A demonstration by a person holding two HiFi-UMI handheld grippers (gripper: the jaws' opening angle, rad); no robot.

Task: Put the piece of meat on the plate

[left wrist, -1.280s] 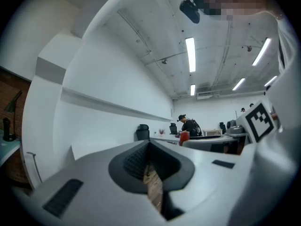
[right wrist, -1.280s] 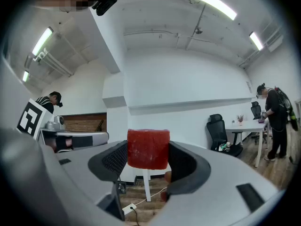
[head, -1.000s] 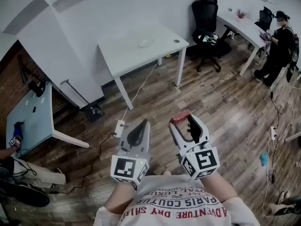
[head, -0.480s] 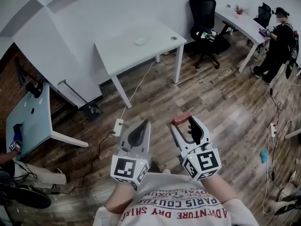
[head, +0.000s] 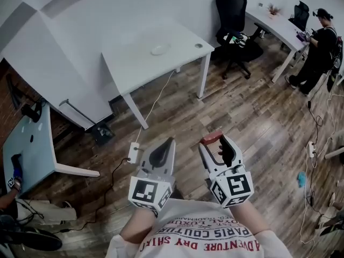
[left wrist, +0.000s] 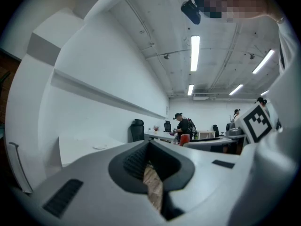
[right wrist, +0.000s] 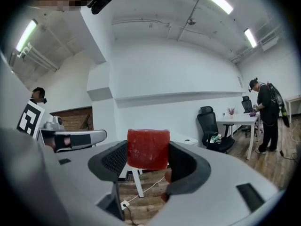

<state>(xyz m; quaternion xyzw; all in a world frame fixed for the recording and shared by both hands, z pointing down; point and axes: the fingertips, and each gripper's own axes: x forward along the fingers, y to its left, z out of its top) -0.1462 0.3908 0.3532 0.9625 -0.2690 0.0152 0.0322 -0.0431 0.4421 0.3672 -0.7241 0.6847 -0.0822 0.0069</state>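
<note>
My right gripper [head: 213, 140] is shut on a red piece of meat [head: 210, 138], held at its tips above the wooden floor; in the right gripper view the piece of meat [right wrist: 148, 149] fills the gap at my right gripper [right wrist: 148, 160]. My left gripper [head: 171, 142] is shut with nothing in it, beside the right one; only a sliver of floor shows between the jaws of my left gripper [left wrist: 151, 175]. A small white plate [head: 159, 49] lies on the white table [head: 134, 63] far ahead, also faint as the plate [left wrist: 99, 146].
A black office chair [head: 234, 16] stands right of the table. A second desk [head: 279, 28] with a person [head: 317, 50] is at the far right. A power strip [head: 133, 152] and cable lie on the floor. A light blue table [head: 27, 149] stands at the left.
The view has moved slightly forward toward the white table; both grippers sit a little lower and closer together in view. The right gripper keeps its hold on the meat.
</note>
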